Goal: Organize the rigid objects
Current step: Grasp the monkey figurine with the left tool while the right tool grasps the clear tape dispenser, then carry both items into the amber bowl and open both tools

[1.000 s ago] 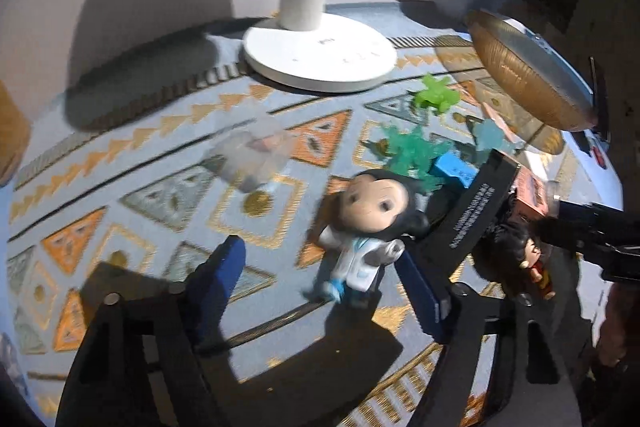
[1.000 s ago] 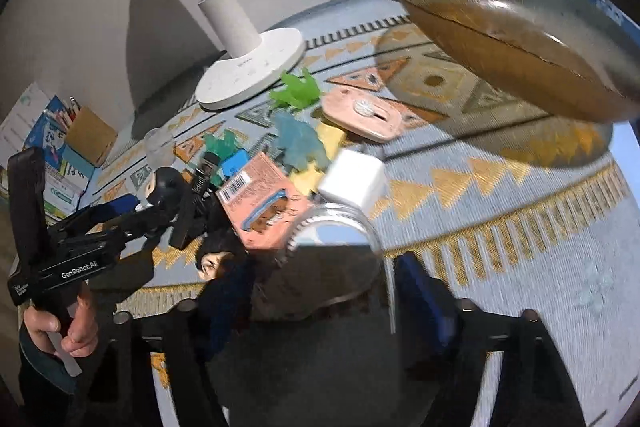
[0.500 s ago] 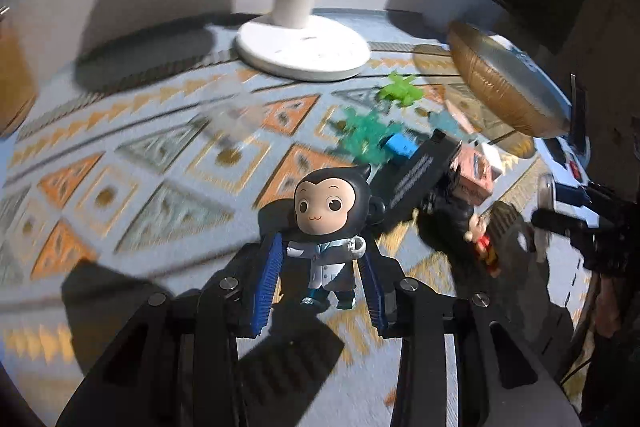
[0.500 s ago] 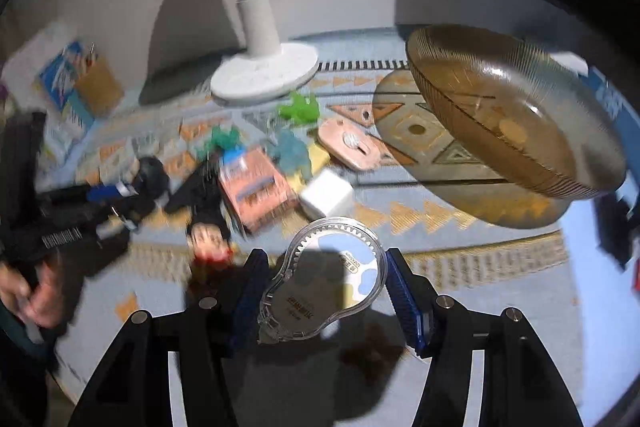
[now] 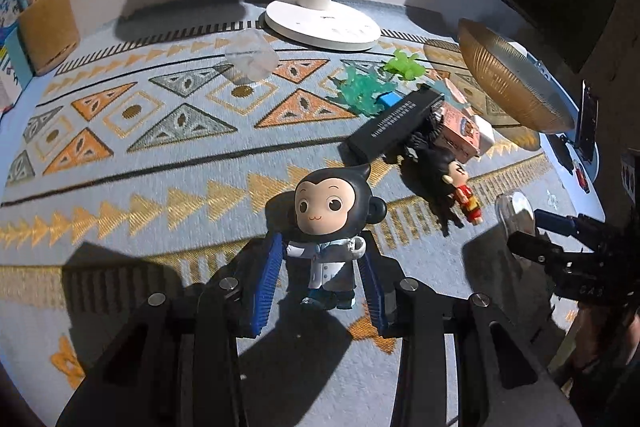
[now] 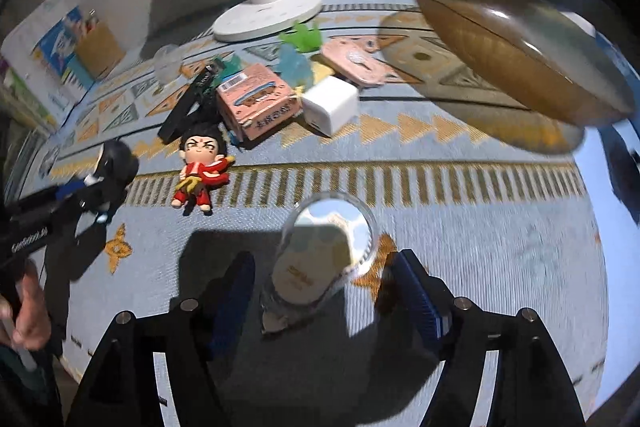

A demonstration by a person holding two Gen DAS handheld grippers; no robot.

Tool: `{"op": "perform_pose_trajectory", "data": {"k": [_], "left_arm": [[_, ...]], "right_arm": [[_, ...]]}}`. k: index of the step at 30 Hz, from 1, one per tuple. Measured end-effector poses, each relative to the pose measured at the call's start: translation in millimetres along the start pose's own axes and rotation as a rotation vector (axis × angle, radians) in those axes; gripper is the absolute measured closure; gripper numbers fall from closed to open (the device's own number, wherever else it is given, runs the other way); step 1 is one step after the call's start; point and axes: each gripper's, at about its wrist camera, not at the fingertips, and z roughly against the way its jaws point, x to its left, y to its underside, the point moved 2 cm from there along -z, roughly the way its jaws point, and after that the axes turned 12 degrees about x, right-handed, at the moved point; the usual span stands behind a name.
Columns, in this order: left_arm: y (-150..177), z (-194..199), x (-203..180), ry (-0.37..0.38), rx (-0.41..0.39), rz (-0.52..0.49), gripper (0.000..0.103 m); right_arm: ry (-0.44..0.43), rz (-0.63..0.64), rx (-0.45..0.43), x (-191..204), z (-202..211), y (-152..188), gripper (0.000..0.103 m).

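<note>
My left gripper (image 5: 320, 279) is shut on a monkey figurine (image 5: 330, 223) in a white coat, which stands upright on the patterned mat (image 5: 160, 163). My right gripper (image 6: 326, 287) stands open around a clear tape dispenser (image 6: 320, 259) that lies on the mat between the fingers, touching neither pad. A red-robed figurine (image 6: 200, 167) lies on its back beside a pile: a black box (image 5: 394, 125), a pink box (image 6: 258, 101), a white charger (image 6: 330, 105), green and blue toys (image 5: 360, 89). In the left wrist view the right gripper (image 5: 532, 227) is at the right edge.
A white lamp base (image 5: 322, 23) stands at the back. An amber glass bowl (image 6: 516, 47) sits at the right, a clear cup (image 5: 250, 59) behind the mat's centre, a pencil holder (image 5: 48, 27) at far left. A pink case (image 6: 356, 61) lies by the bowl.
The left gripper closed on the monkey figurine and drew it toward the mat's front. The right gripper carried the tape dispenser to the front, set it down and opened.
</note>
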Motion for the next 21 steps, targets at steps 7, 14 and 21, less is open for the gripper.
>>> {"op": "perform_pose_trajectory", "data": {"k": [7,14,21], "left_arm": [[10.1,13.5,-18.4,-0.02,-0.031,-0.027,0.068],[-21.9,47.1,-66.1,-0.02,-0.125,-0.152,0.068],[-69.7,54.9,-124.6,0.047,-0.161,-0.261,0.068]], "right_arm": [[0.086,-0.004,-0.064,27.3,1.4,6.1,0.065],[0.02,-0.036,-0.192,-5.6,51.7,-12.6,0.068],[0.018,-0.155,-0.271,-80.7,87.2,-39.6,0.068]]}}
